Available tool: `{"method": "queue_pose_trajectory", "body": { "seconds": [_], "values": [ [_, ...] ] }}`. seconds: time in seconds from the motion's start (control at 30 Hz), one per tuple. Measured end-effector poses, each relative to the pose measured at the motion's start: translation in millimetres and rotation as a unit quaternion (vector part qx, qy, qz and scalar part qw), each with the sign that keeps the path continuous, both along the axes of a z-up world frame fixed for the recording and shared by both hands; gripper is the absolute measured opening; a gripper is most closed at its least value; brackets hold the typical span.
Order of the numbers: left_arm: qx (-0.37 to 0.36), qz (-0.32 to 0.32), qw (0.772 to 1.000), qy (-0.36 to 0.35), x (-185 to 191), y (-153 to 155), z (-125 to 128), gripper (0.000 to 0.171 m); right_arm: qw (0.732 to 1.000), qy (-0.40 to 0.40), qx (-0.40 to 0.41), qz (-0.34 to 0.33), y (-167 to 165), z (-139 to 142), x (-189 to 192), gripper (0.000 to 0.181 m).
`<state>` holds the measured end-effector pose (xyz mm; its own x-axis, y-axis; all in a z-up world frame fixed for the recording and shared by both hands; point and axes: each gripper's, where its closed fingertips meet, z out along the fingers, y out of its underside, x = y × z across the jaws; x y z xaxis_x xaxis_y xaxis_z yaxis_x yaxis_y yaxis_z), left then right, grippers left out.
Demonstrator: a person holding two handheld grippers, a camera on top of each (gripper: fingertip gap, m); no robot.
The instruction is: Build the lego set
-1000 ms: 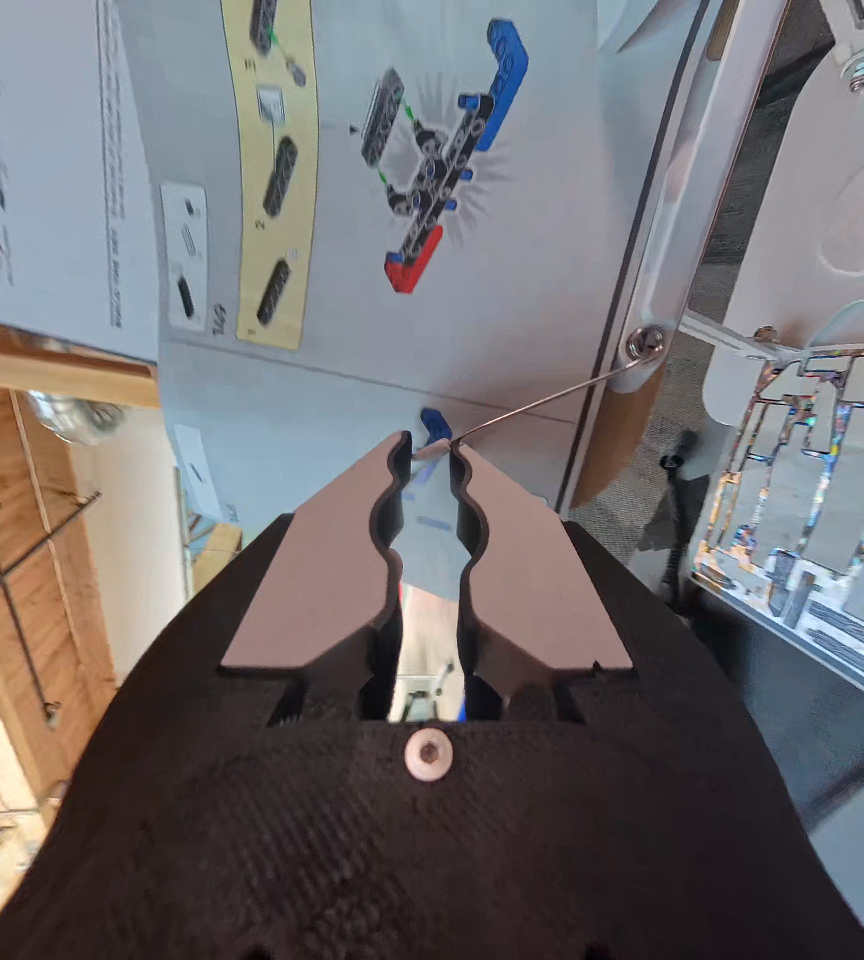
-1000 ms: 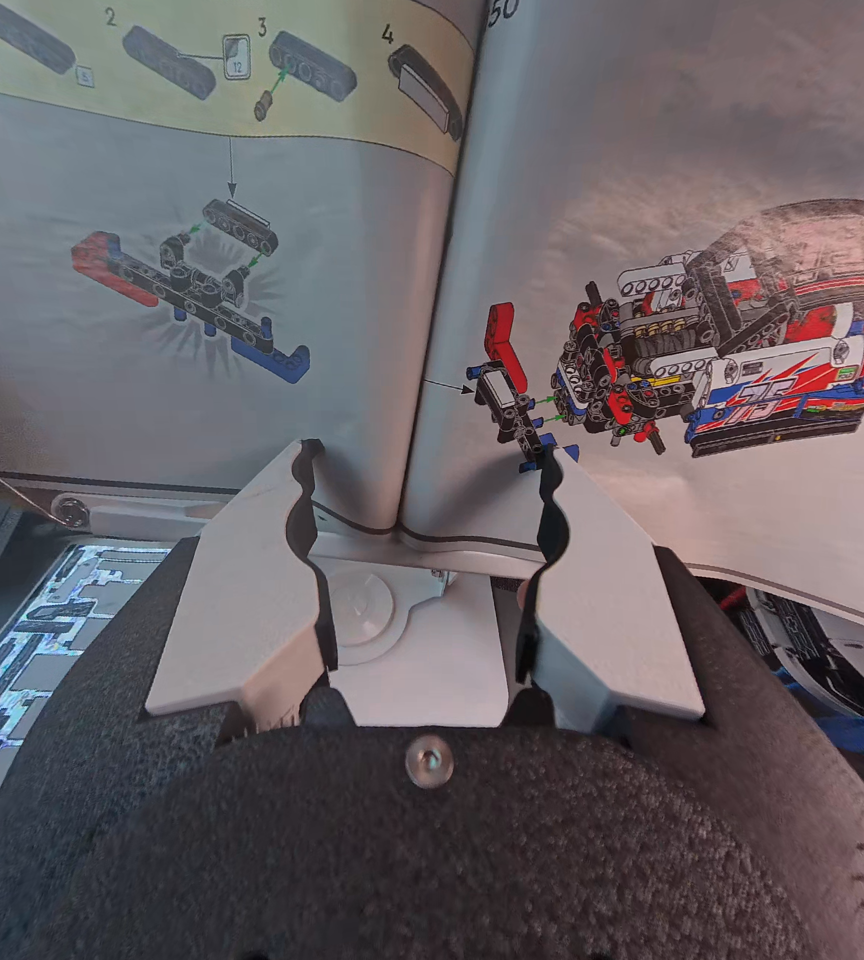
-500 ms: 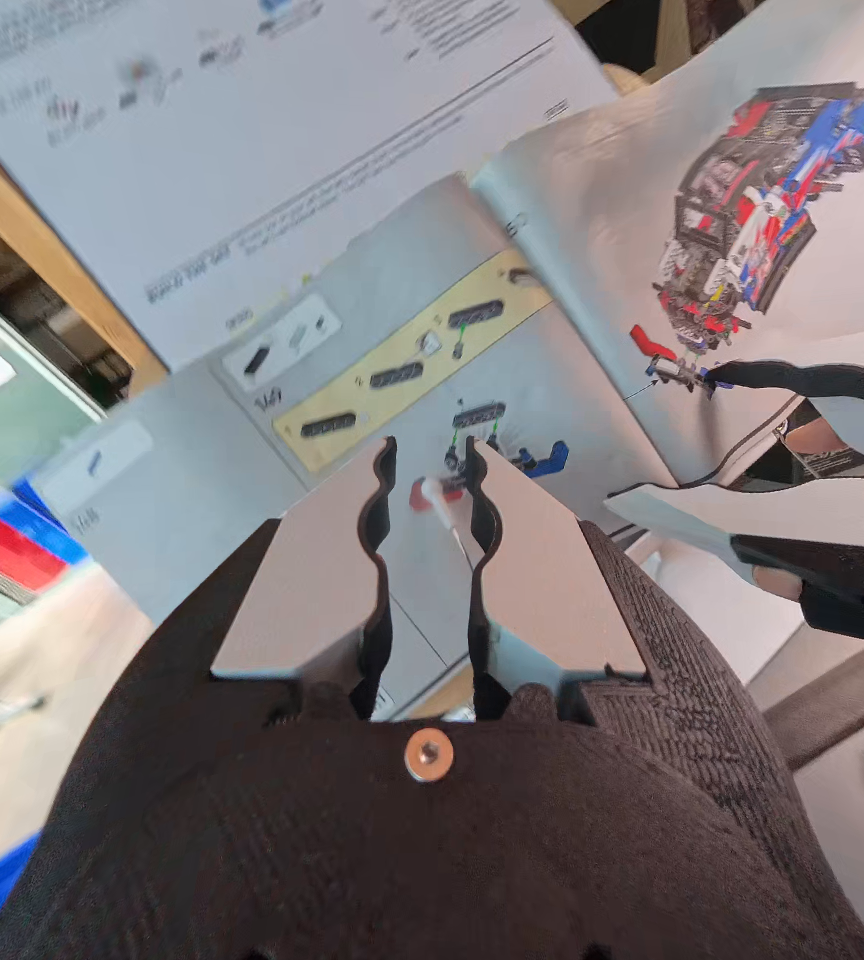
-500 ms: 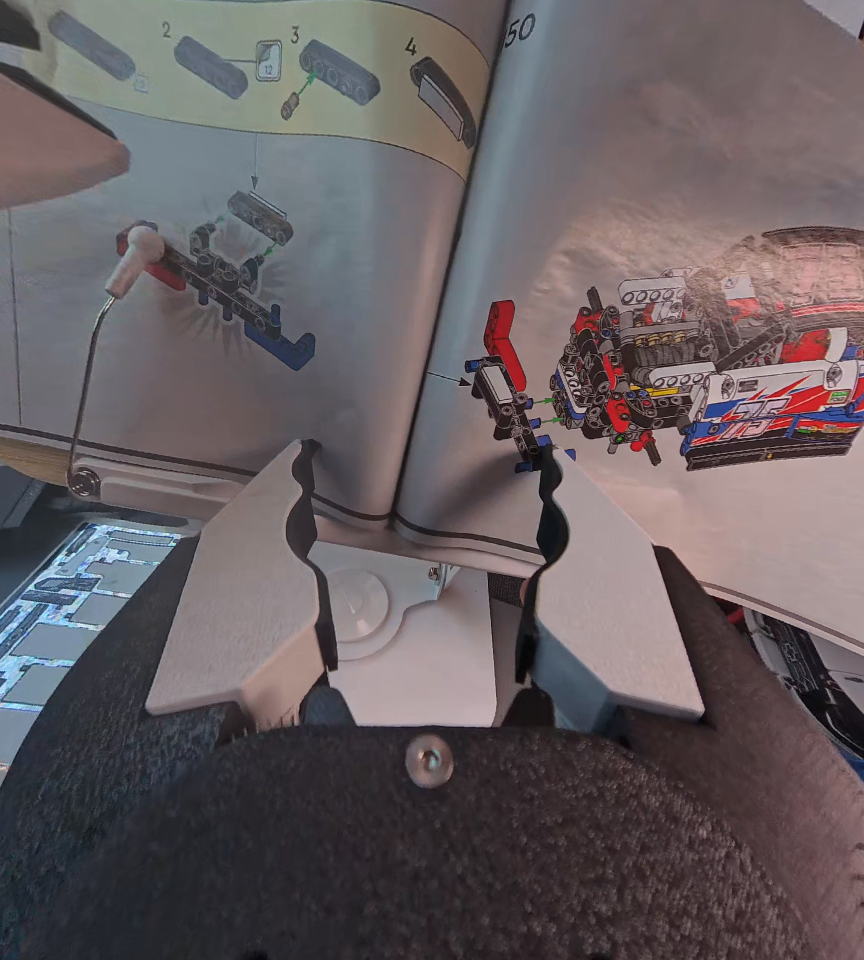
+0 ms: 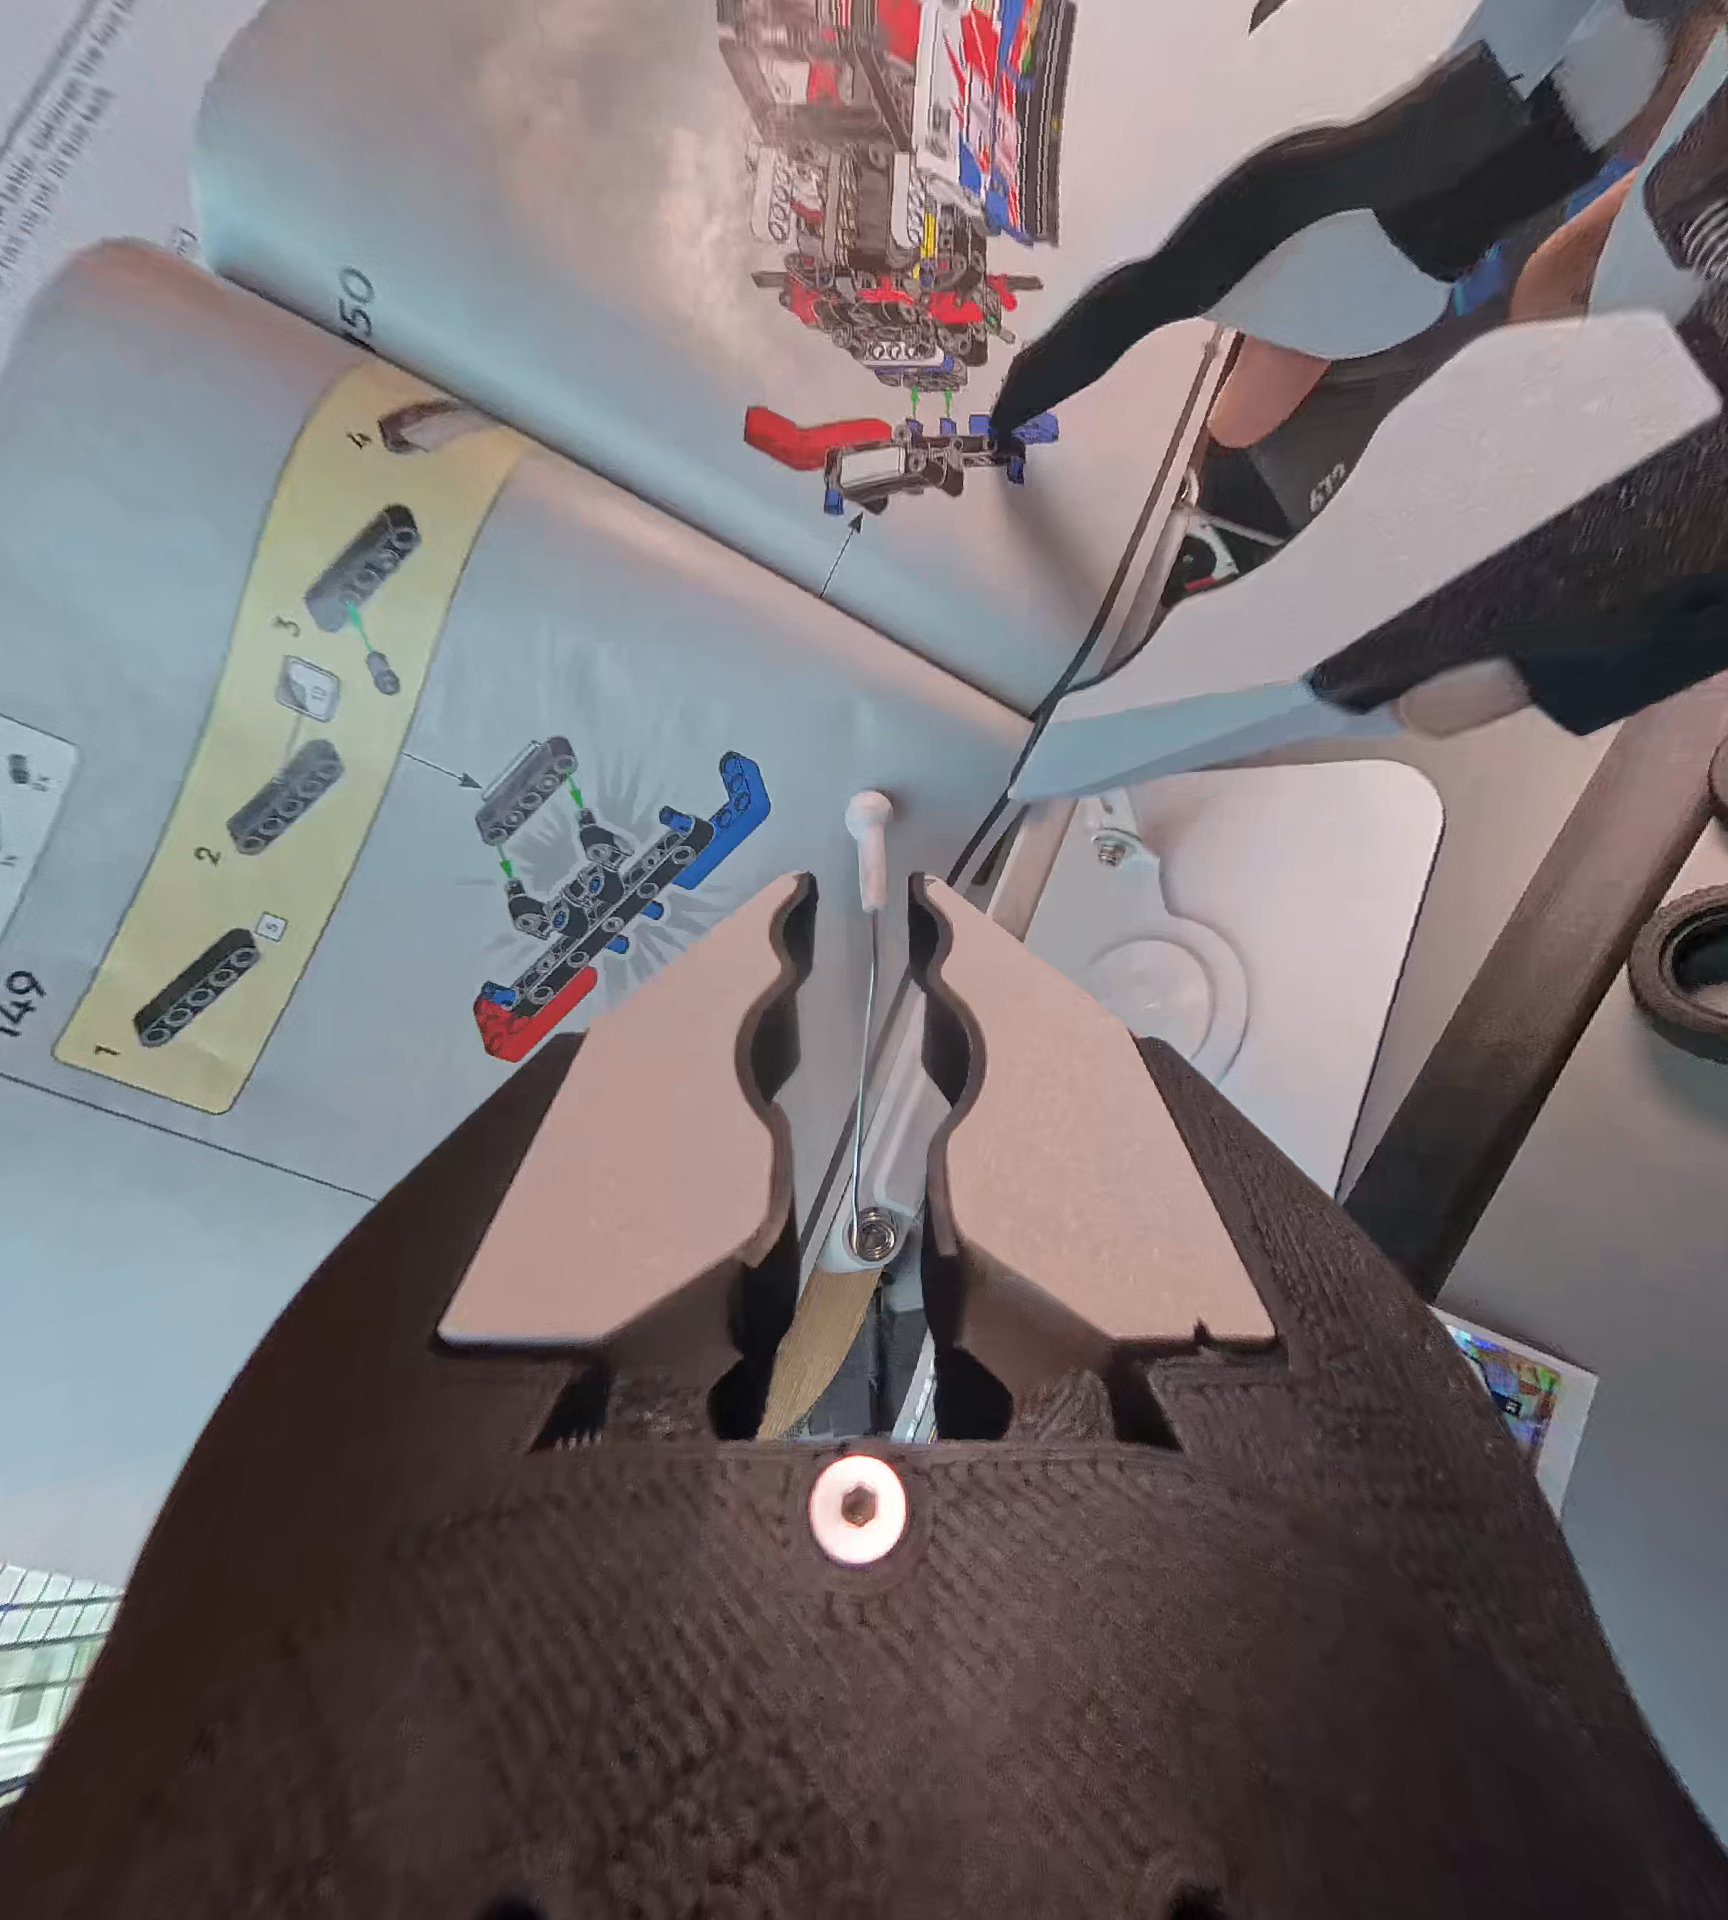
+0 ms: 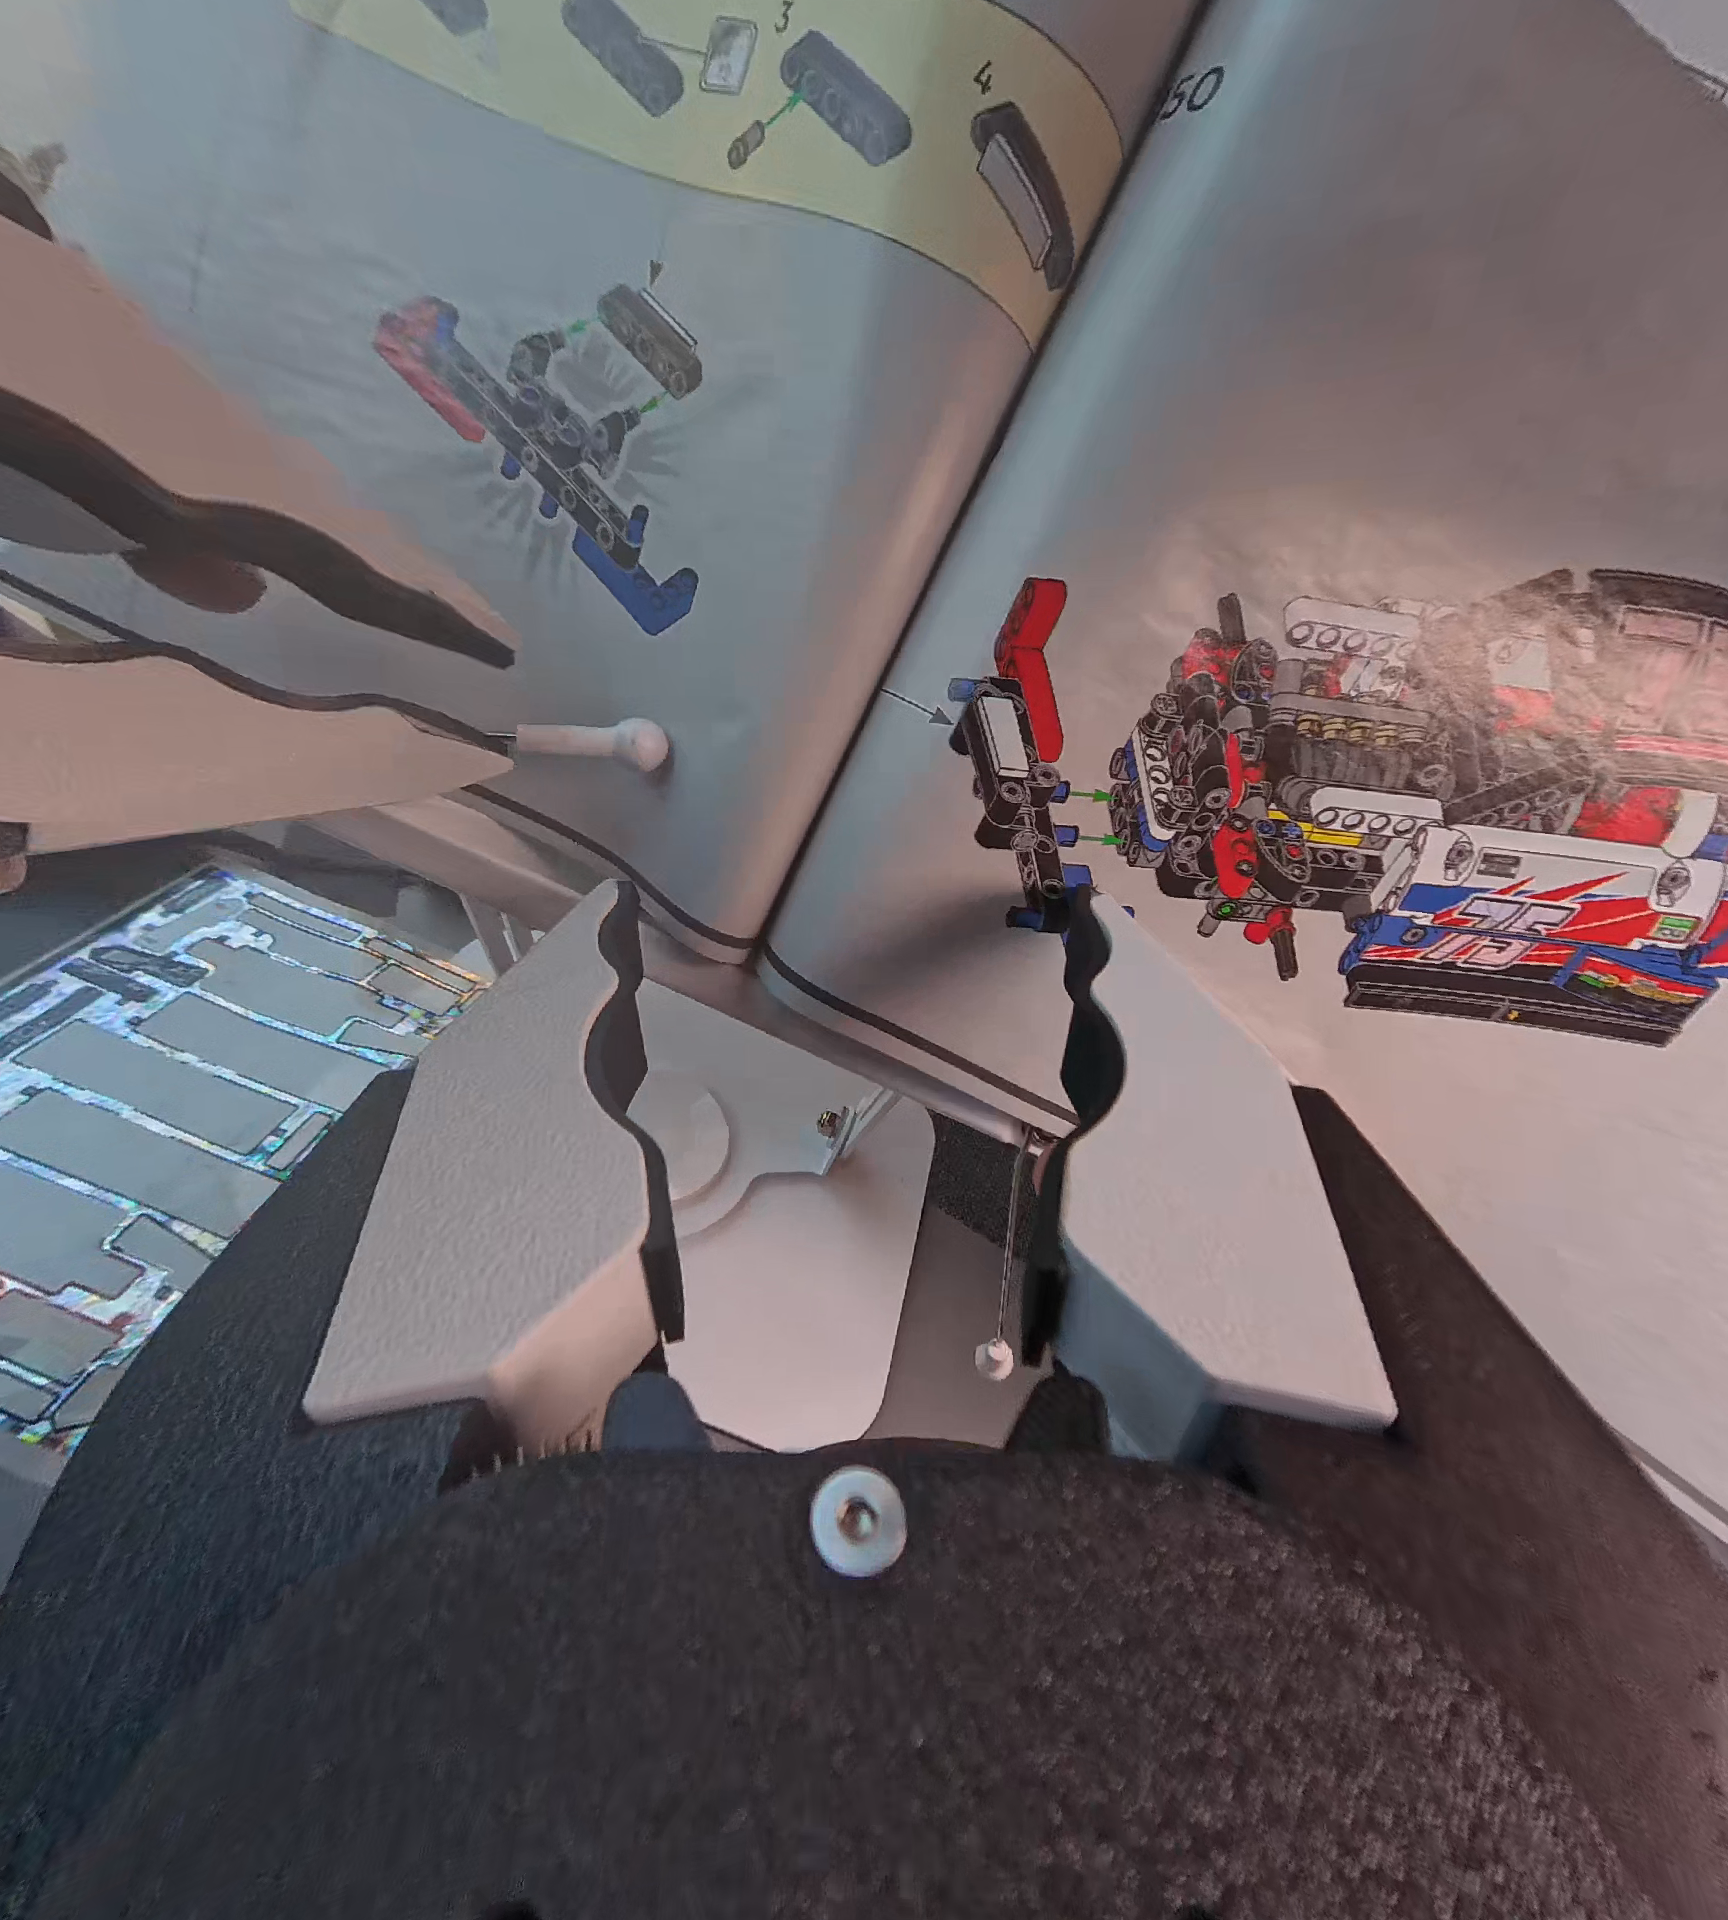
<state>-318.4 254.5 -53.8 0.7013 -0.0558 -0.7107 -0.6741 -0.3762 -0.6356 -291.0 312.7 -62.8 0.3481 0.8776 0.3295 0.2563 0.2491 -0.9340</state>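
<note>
I hold my left gripper [image 5: 862,883] slightly parted around the page-holder wire [image 5: 865,997] on the instruction booklet [image 5: 631,644], my right gripper [image 6: 849,914] spread wide

**Two wrist cameras, one open booklet**

The left wrist view looks along its fingers, close to the instruction booklet [image 5: 631,665] on its white stand [image 5: 1182,935], rolled sideways. The right wrist view faces the same spread [image 6: 1359,416] from just below. Both share the wire page clip [image 5: 865,831] [image 6: 621,740].

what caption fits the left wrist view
Left gripper open around the book stand's wire page clip on the open instruction booklet.
</note>
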Motion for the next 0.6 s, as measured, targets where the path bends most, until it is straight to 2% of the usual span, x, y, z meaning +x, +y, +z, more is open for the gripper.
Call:
{"method": "queue_pose_trajectory", "body": {
  "seconds": [0.1, 0.17, 0.23, 0.3, 0.37, 0.4, 0.47, 0.6],
  "values": [
    [0.001, 0.011, 1.0, 0.007, 2.6, -14.5, 1.3, 0.025, 0.997, 0.058, -0.004, 0.048, -1.5, 16.8, 28.1, 0.066],
    [0.005, 0.017, 1.0, -0.009, 2.5, -28.9, -1.9, 0.02, 0.993, 0.077, -0.011, 0.089, -1.7, 14.5, 52.7, 0.039],
    [0.018, 0.008, 0.996, -0.085, 9.4, -42.8, -13.0, 0.011, 0.988, 0.074, -0.018, 0.131, -2.0, -3.5, 73.0, 0.021],
    [0.022, 0.009, 0.984, -0.175, 13.8, -51.0, -39.4, 0.01, 0.99, 0.044, -0.03, 0.133, 8.3, -36.2, 82.2, 0.011],
    [0.018, 0.044, 0.97, -0.239, 5.2, -50.6, -78.4, 0.017, 0.989, -0.007, -0.06, 0.132, 15.2, -74.4, 76.3, 0.015],
    [0.017, 0.073, 0.962, -0.261, -3.8, -47.3, -98.0, 0.027, 0.988, -0.028, -0.07, 0.132, 16.6, -89.5, 69.1, 0.022],
    [0.033, 0.121, 0.946, -0.3, -24.5, -34.7, -122.0, 0.041, 0.99, -0.047, -0.075, 0.112, 25.0, -106.2, 48.3, 0.034],
    [0.103, 0.168, 0.916, -0.35, -62.5, 3.4, -113.9, 0.053, 0.991, -0.047, -0.1, 0.075, 46.8, -109.3, -5.6, 0.067]
  ]
}}
